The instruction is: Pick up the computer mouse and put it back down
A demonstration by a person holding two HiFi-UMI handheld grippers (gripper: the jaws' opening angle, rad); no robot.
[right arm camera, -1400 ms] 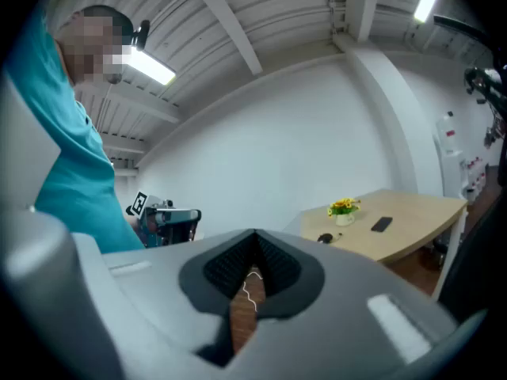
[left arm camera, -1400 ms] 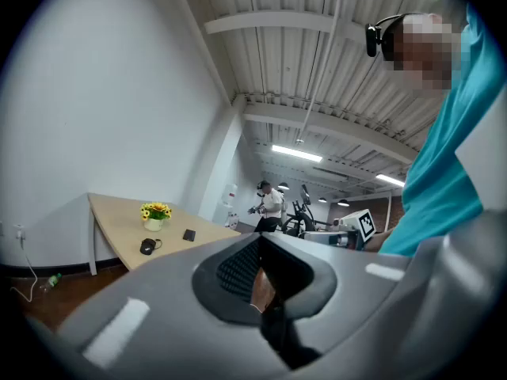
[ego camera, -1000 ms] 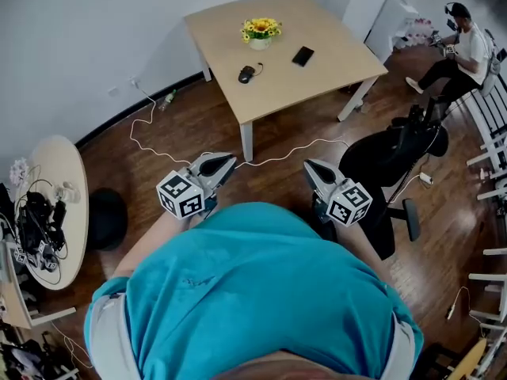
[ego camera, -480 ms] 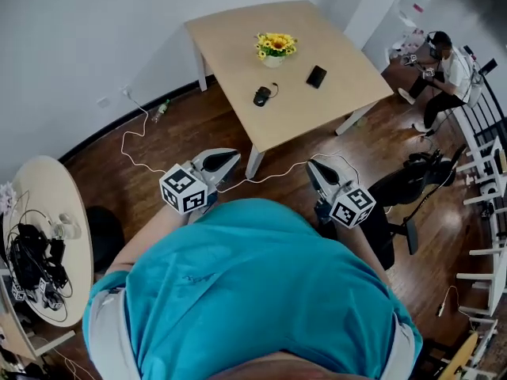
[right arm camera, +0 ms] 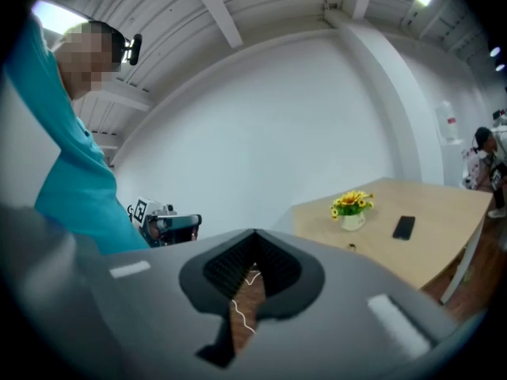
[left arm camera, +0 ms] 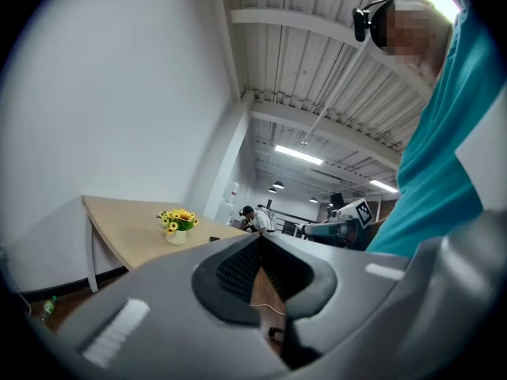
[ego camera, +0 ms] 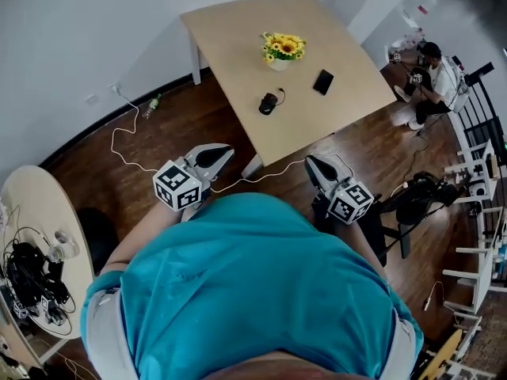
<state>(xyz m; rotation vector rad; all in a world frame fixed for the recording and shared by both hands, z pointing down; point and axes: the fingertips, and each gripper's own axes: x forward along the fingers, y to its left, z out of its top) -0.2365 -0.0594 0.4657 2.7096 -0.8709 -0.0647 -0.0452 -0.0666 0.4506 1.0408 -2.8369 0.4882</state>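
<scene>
The near floor [ego camera: 162, 137] is hidden by a teal shirt [ego camera: 253, 291]. The left hand-held gripper [ego camera: 227, 150] and right hand-held gripper [ego camera: 309, 161] are held closed and empty, apart from the table [ego camera: 230, 30] bearing the computer mouse [ego camera: 268, 102].

Matt wooden table [ego camera: 238, 42], glossy wood floor [ego camera: 184, 123]
</scene>
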